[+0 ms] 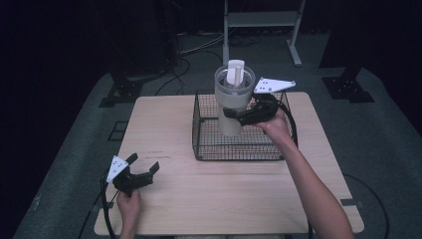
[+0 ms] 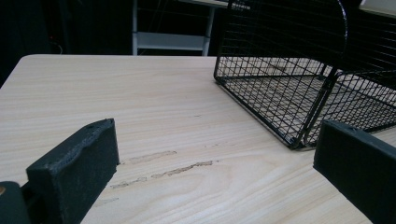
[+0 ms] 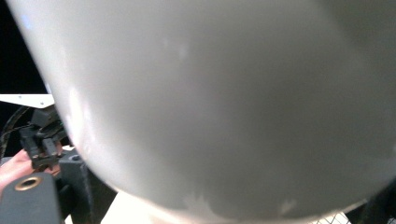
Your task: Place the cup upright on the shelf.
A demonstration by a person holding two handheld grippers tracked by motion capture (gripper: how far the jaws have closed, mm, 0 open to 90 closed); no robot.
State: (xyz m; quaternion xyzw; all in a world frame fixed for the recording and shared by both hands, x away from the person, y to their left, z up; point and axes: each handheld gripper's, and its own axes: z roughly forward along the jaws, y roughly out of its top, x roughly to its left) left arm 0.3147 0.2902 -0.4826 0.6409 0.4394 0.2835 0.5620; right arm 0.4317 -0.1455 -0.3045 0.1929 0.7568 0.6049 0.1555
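High view, pale lidded tumbler [image 1: 232,97], upright, tongs-gripped [image 1: 233,116]

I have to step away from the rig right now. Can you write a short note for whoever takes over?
Right gripper: shut on the tumbler, holding it upright over the wire basket.
Left gripper: open, holding nothing, low over the table at its front left.
Done: tumbler gripped and lifted.
Left: cannot tell whether it is going into the basket or coming out; set it down, then release.
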